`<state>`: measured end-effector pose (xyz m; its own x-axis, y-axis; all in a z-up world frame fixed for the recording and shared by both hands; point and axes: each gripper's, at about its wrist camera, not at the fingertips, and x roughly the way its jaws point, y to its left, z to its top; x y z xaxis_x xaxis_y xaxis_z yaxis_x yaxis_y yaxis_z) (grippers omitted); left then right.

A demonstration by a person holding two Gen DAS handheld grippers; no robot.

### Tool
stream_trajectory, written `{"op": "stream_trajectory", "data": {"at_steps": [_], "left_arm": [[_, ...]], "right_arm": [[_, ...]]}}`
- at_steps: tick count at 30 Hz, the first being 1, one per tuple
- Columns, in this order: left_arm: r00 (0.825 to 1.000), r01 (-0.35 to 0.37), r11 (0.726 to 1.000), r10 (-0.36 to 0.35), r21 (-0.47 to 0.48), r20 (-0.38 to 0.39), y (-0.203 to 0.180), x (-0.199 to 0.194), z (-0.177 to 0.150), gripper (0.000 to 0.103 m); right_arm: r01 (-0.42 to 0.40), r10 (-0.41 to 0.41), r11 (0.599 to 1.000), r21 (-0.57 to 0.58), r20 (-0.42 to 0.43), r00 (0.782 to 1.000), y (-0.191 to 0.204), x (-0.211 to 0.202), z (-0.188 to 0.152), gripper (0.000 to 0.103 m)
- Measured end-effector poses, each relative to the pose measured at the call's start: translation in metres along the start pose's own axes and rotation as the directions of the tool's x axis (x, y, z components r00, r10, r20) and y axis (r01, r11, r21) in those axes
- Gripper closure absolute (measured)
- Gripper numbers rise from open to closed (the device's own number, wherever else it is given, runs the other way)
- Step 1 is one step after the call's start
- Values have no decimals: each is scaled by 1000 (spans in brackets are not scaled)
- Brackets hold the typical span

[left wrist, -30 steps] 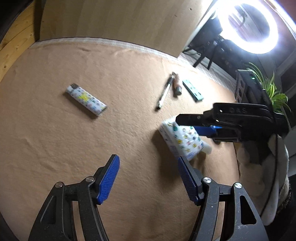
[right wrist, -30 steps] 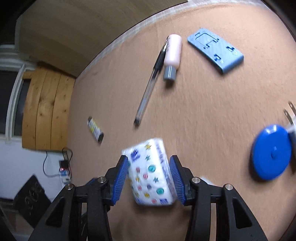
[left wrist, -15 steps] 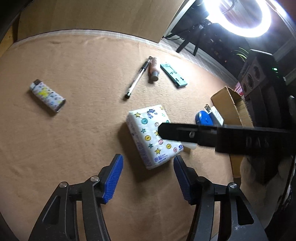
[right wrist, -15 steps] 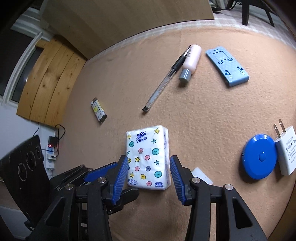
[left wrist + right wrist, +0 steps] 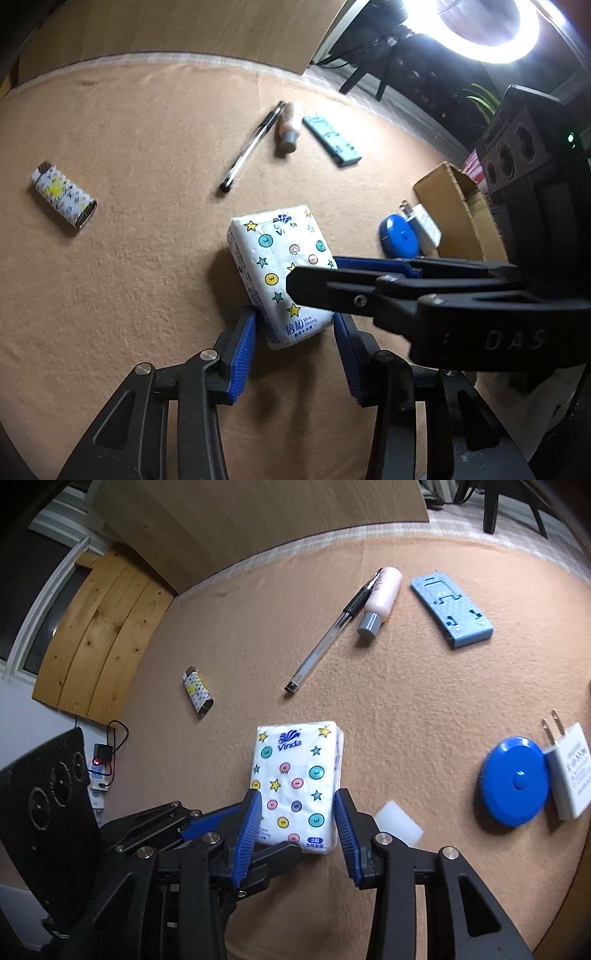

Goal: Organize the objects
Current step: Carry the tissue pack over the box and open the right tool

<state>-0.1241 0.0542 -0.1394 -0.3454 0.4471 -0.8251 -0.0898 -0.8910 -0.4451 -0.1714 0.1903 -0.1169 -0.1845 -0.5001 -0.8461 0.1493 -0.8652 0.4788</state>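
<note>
A white tissue pack [image 5: 295,775] printed with stars and buttons sits low over the tan cloth [image 5: 406,709]; I cannot tell whether it rests on it. My right gripper [image 5: 297,801] is shut on the pack's near end, its jaws still closing. My left gripper [image 5: 295,317] straddles the same pack [image 5: 280,258] from the other side. Its jaws are closing, and the blue pads [image 5: 243,350] stand right at the pack's sides without a clear squeeze. In the left wrist view the right gripper [image 5: 314,273] crosses over the pack.
On the cloth lie a patterned lighter [image 5: 197,696], a pen [image 5: 325,638], a pink bottle [image 5: 380,598], a blue phone stand [image 5: 450,609], a blue tape measure [image 5: 513,781], a white plug [image 5: 569,771] and a small white block [image 5: 399,825]. A cardboard box [image 5: 454,206] stands at the right edge.
My left gripper has moved in on the pack and narrowed its jaws around its end. The right gripper has rolled, bringing the pack level and lower, and has tightened slightly.
</note>
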Motion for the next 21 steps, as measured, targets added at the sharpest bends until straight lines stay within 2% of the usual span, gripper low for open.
{"op": "stream_trajectory", "data": {"at_steps": [7,12,21], "left_arm": [[999,17,998,-19,67,39,-32,-17,3,60],[997,49,989,-56,141,45,-67,-24,3,60],[988,145,941,-156,304,11,-153,-15,5,60]], "right_arm": [[-31,25,998,62,103,994,-15,-40,-20,66],[-13,-6,995,98,196,981,-31,-83,-42,66],[52,-116,978,201,320,940,-73,-154,-83,66]]}}
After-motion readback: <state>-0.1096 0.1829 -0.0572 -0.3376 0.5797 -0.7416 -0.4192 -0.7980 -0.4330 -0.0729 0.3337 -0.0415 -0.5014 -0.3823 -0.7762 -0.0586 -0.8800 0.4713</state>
